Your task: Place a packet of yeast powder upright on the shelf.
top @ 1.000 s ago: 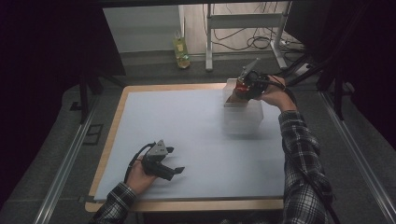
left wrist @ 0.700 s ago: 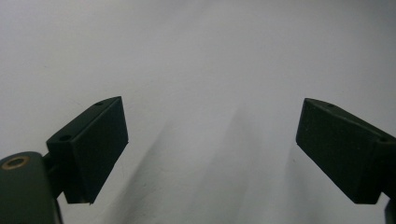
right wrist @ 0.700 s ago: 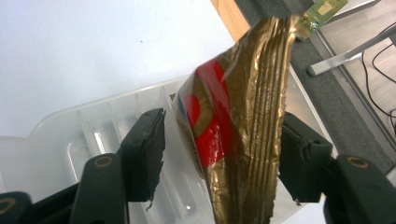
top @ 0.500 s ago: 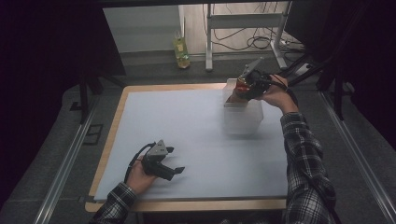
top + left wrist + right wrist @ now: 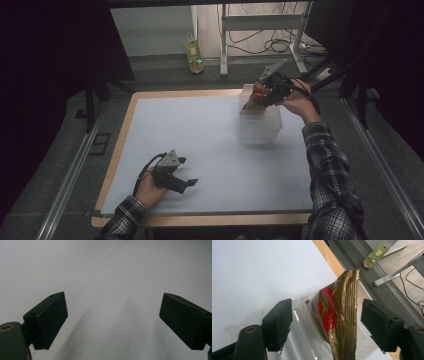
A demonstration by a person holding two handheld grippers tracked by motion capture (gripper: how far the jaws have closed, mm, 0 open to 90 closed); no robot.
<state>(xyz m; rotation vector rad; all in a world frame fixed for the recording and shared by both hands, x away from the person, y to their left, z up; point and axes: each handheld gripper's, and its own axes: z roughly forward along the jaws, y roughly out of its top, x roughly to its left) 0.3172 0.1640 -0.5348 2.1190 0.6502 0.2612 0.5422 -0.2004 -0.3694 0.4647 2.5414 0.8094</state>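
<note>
1. Your right gripper (image 5: 325,323) hovers at the far right of the table (image 5: 150,150), over the clear bin (image 5: 260,127).
2. Its jaws have just been opening. They now stand apart on either side of the gold packet (image 5: 339,315), and neither pad presses on it, so the grip is released.
3. In the right gripper view, the packet stands upright between the jaws, with its crimped edge up and a red and blue mark on its face. There is a gap between it and each pad.
4. The packet's lower end sits down inside the bin; how deep it reaches, you cannot tell.
5. In the high view, the packet (image 5: 261,91) shows as a reddish patch just under the right gripper (image 5: 256,97), above the bin's far rim.
6. The bin rests on the white sheet, near the table's far right corner.
7. Your left gripper (image 5: 186,172) rests near the front left of the table, well apart from the bin.
8. In the left gripper view, the left gripper (image 5: 113,320) has its jaws spread wide with nothing between them, just bare white surface.
9. A green bottle (image 5: 194,52) stands on the floor beyond the table's far edge.
</note>
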